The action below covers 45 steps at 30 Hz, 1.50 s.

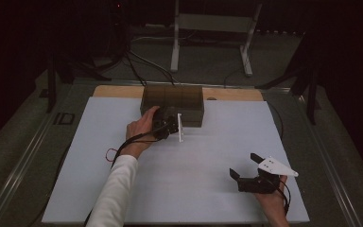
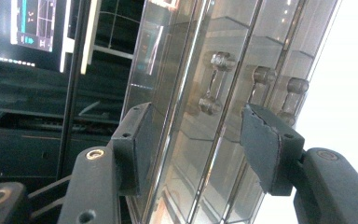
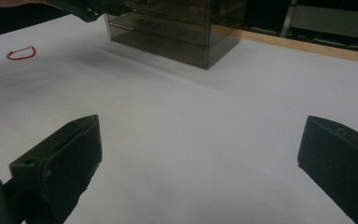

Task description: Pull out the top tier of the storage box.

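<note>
Two grippers: one is being held in each of the person's hands, and they are sitting well apart over the table.
Table [image 1: 194,189]: it is lying flat under a big white sheet, with a strip of bare wood showing along the far edge.
Drawer box [image 1: 172,101]: it is standing at the far middle of the table. It is made of dark, see-through plastic and is holding rows of small drawers. In the right gripper view it is sitting far off at the top [image 3: 177,28].
Left gripper [image 1: 166,124]: it is pointing at the front of the drawer box, close up against it. In the left gripper view its two black jaws are standing partly apart [image 2: 200,140], with the clear drawer fronts between them. I cannot tell if the pads are pressing on anything.
Drawer handles [image 2: 214,81]: these little clear bars are sitting on the drawer fronts, just past the tips of the left gripper.
Right gripper [image 1: 246,166]: it is resting near the front right corner of the table. Its jaws are spread wide [image 3: 196,149] and are holding nothing, with just the white sheet between them.
Red loop [image 1: 111,154]: this thin little ring is lying on the white sheet, just beside the person's left wrist.
</note>
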Available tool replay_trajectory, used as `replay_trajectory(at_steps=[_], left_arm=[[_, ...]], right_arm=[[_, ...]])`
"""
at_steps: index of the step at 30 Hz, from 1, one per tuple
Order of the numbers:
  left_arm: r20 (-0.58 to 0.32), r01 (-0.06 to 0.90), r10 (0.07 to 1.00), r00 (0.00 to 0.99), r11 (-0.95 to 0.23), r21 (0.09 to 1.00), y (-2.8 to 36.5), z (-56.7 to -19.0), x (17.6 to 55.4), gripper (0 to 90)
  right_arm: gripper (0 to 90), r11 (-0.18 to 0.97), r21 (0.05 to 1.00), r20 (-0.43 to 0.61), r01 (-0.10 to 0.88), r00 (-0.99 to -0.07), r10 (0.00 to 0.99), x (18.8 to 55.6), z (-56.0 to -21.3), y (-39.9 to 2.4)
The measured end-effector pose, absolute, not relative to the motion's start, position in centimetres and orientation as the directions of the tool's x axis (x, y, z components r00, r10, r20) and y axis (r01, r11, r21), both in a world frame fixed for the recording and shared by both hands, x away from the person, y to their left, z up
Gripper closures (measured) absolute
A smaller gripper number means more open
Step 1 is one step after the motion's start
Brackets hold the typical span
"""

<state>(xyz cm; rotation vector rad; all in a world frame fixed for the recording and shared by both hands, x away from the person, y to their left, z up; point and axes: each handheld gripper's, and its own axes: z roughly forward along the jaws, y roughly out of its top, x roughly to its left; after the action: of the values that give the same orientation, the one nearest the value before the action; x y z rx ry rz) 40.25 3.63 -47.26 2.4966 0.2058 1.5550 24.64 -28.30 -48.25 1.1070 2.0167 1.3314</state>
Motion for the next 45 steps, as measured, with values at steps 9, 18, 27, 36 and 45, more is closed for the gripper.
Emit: replay_trajectory(at_steps=[9,18,27,36,45], left_arm=[[0.891,0.013,0.193,0.412,-0.979,0.206,3.2,-47.8,40.3,46.8],[0.914,-0.007,0.160,0.374,-0.984,0.175,2.7,-48.4,40.3,55.6],[0.934,-0.022,0.119,0.338,-0.991,0.134,2.1,-48.9,40.2,66.7],[0.951,-0.024,0.086,0.296,-0.995,0.097,1.8,-49.5,40.1,67.4],[0.958,-0.021,0.067,0.278,-0.997,0.075,1.8,-49.7,39.9,67.7]], right_arm=[[0.0,0.197,0.910,0.042,0.364,-0.557,0.830,24.6,-48.3,-28.3],[0.0,0.193,0.910,0.047,0.367,-0.554,0.831,24.7,-48.3,-28.4],[0.0,0.191,0.910,0.049,0.367,-0.553,0.832,24.7,-48.3,-28.4],[0.0,0.191,0.911,0.048,0.367,-0.552,0.832,24.7,-48.2,-28.5],[0.0,0.188,0.911,0.050,0.367,-0.550,0.834,24.7,-48.2,-28.6]])
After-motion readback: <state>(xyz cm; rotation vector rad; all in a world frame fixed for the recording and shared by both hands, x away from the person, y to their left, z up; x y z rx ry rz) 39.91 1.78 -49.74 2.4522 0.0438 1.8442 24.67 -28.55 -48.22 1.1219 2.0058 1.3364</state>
